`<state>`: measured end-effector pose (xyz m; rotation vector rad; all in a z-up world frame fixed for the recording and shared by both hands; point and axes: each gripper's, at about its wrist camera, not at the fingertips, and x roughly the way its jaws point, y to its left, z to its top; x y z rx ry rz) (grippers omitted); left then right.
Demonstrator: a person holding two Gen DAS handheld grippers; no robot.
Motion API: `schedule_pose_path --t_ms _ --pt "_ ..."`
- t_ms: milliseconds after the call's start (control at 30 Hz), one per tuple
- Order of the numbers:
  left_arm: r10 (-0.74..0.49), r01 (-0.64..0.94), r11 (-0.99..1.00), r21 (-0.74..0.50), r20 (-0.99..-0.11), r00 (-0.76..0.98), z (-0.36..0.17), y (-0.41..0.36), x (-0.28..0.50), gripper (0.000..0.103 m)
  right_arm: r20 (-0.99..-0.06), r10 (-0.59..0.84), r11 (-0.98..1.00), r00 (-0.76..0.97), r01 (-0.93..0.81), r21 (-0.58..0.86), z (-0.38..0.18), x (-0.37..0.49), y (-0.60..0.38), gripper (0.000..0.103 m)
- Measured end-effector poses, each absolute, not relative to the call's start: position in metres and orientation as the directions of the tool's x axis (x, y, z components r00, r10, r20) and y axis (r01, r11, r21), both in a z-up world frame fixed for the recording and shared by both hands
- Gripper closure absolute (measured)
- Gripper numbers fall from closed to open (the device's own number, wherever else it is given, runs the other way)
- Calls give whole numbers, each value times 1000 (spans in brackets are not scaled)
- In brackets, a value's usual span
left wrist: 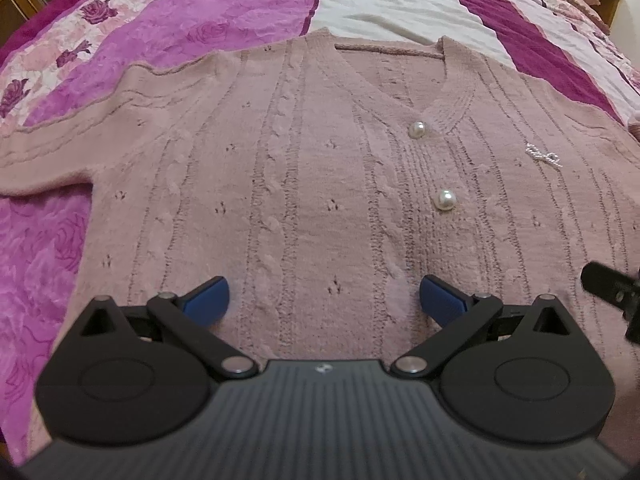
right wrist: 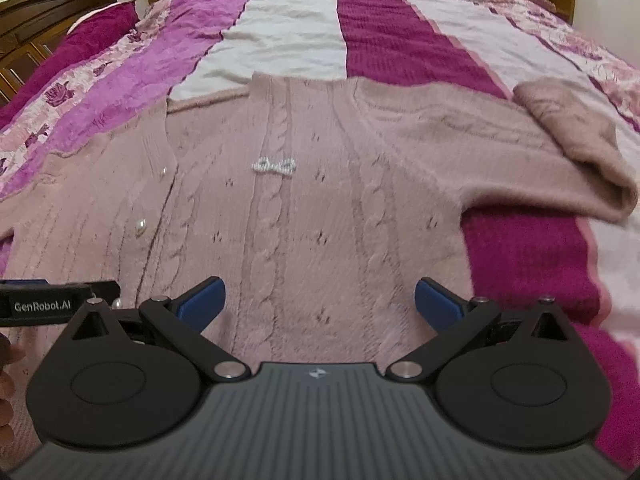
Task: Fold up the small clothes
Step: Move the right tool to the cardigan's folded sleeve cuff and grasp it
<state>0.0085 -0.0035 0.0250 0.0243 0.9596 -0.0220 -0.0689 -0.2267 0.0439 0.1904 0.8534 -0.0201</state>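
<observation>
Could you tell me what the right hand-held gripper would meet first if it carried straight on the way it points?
Most likely the cardigan: the right hand-held gripper, jaws open, points across its knit front, with nothing between them. Its height above the fabric is unclear.

We find the cardigan's (left wrist: pixel 304 184) hem hidden behind the left gripper's (left wrist: pixel 323 300) body, and its left sleeve (left wrist: pixel 44 148) cut by the frame edge. In the right wrist view the beaded bow (right wrist: pixel 274 165) is blurred. A hand (right wrist: pixel 6 376) shows only partly at the edge.
</observation>
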Motion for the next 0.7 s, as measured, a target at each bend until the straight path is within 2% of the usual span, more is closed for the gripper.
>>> schedule_pose_path --t_ms 700 --pt "28 21 999 49 -824 565 40 -21 14 0 -719 50 973 693 130 193 69 -48 -302 0"
